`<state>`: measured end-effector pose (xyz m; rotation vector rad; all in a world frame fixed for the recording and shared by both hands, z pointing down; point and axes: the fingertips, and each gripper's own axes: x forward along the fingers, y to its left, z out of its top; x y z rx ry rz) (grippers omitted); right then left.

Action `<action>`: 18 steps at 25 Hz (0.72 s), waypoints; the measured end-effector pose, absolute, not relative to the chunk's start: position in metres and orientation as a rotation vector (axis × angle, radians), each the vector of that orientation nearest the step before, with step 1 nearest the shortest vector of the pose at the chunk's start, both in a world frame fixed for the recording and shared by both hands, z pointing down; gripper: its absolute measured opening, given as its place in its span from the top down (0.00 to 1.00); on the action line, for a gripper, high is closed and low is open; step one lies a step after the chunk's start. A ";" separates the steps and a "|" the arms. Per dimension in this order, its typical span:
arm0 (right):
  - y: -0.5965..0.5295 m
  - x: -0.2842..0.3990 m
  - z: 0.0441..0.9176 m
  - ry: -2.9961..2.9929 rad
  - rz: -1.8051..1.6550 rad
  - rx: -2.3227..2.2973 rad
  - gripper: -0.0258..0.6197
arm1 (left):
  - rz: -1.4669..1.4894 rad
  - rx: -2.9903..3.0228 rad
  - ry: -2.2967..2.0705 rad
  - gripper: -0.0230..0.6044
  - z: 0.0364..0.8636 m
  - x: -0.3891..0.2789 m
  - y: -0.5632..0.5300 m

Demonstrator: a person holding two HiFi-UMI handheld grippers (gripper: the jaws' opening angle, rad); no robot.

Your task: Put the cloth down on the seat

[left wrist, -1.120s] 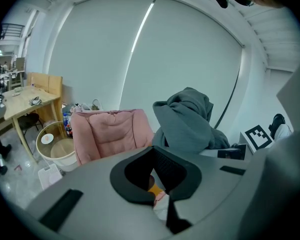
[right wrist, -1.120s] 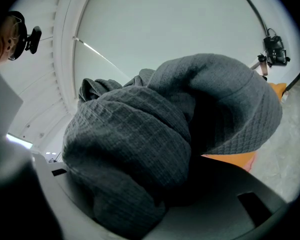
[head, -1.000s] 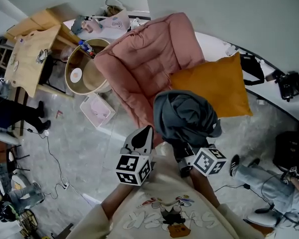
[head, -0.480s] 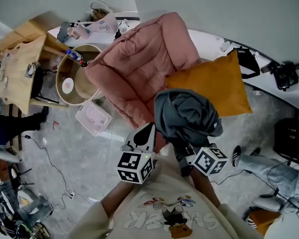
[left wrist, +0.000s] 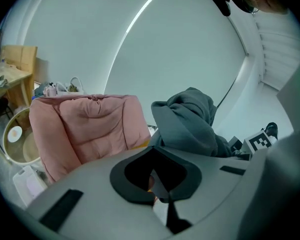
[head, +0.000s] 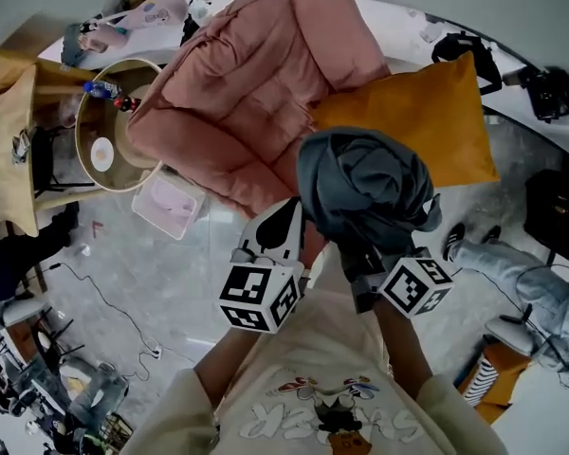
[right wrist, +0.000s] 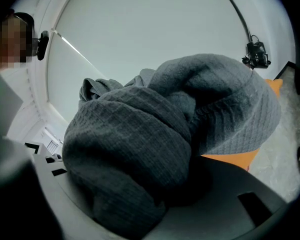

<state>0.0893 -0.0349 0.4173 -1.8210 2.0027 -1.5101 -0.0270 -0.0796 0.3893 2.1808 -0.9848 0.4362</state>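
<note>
Seat point(head: 247, 102), pink and quilted, fills the upper centre; below it the left hand-held gripper point(head: 284, 211) has its jaws together, empty. Right of that, the right hand-held gripper point(head: 360, 254) is clamped on the bunched grey cloth point(head: 365, 183), held aloft at centre, orange cushion point(head: 427, 121) at its right.

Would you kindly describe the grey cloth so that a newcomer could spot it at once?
Find the big pink padded chair with the orange cushion beside it. Held up in front of them, the cloth is bunched in the right gripper. It is the only dark grey, ribbed bundle in view.
</note>
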 end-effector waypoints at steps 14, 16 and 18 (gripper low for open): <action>-0.107 0.094 0.455 1.890 -1.528 -1.920 0.58 | 0.506 2.140 -0.878 0.96 0.443 -0.022 -0.151; -0.116 0.096 0.461 1.871 -1.532 -1.927 0.58 | 0.511 2.139 -0.870 0.96 0.449 -0.019 -0.158; -0.123 0.100 0.465 1.857 -1.536 -1.934 0.58 | 0.517 2.144 -0.859 0.96 0.454 -0.013 -0.164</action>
